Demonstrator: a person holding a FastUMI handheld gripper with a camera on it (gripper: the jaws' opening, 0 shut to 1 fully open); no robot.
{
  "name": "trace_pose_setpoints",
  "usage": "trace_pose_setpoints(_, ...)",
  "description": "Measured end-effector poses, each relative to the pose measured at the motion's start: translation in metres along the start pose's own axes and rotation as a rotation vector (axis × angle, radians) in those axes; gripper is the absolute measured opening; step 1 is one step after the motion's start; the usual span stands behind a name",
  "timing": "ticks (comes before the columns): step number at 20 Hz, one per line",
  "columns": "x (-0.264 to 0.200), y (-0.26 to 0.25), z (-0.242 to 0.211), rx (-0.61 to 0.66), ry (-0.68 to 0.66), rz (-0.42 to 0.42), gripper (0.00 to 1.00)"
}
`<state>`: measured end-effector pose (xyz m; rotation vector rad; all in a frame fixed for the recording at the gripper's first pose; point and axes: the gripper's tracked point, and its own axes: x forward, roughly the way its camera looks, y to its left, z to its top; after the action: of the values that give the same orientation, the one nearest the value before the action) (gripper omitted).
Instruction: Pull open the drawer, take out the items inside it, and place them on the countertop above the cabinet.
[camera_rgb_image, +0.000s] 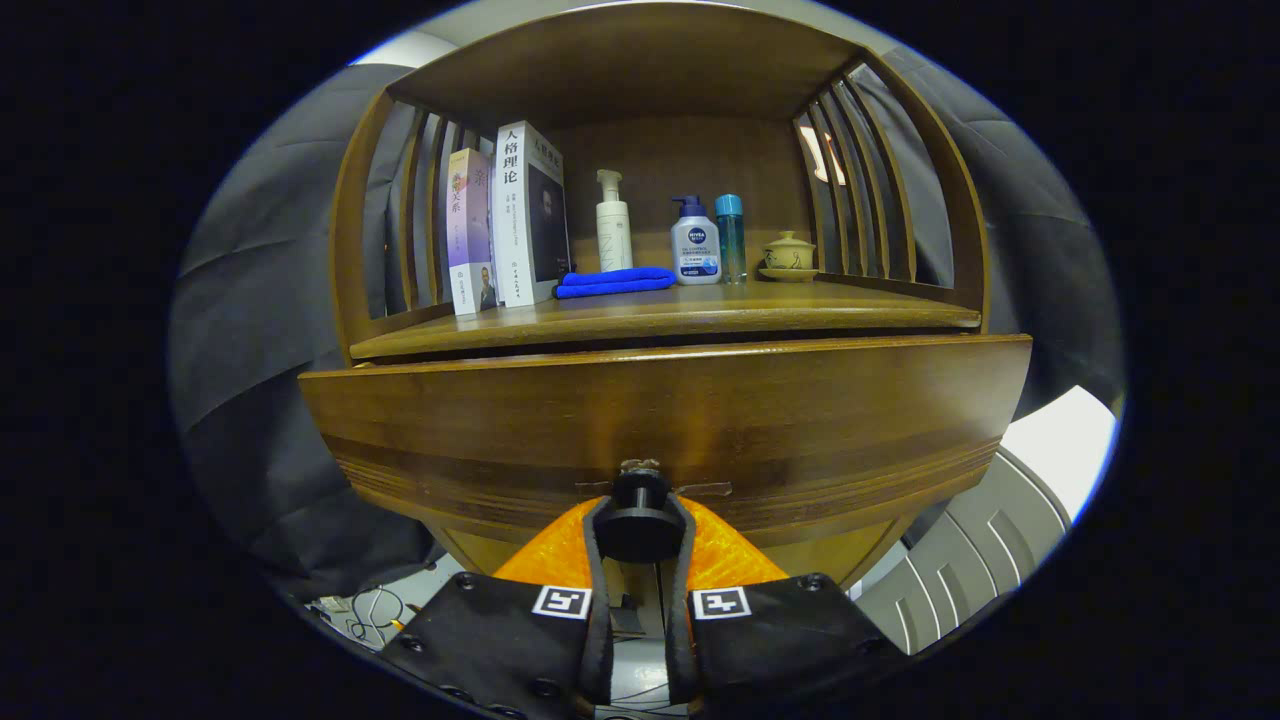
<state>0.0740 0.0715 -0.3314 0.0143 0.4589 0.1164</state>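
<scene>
A wide wooden drawer front (660, 420) stands out a little from the cabinet, below the countertop (660, 318). Its round dark knob (640, 520) sits between my two fingers, which press on it from both sides. My gripper (640, 530) is shut on that knob, right against the drawer face. The inside of the drawer is hidden behind its front.
On the countertop stand two books (505, 230), a folded blue cloth (615, 282), a white pump bottle (612, 222), a blue-capped pump bottle (695, 243), a slim teal bottle (731, 238) and a lidded cup on a saucer (788, 255). Slatted wooden sides and a top shelf enclose it.
</scene>
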Motion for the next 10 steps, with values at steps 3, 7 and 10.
trace_pose_setpoints(3, -0.009, 0.001, -0.004, 0.018, 0.012, 0.009, 0.23)
trace_pose_setpoints(7, -0.021, 0.002, -0.007, 0.005, 0.018, 0.024, 0.23)
trace_pose_setpoints(10, -0.031, 0.003, -0.011, 0.000, 0.018, 0.032, 0.23)
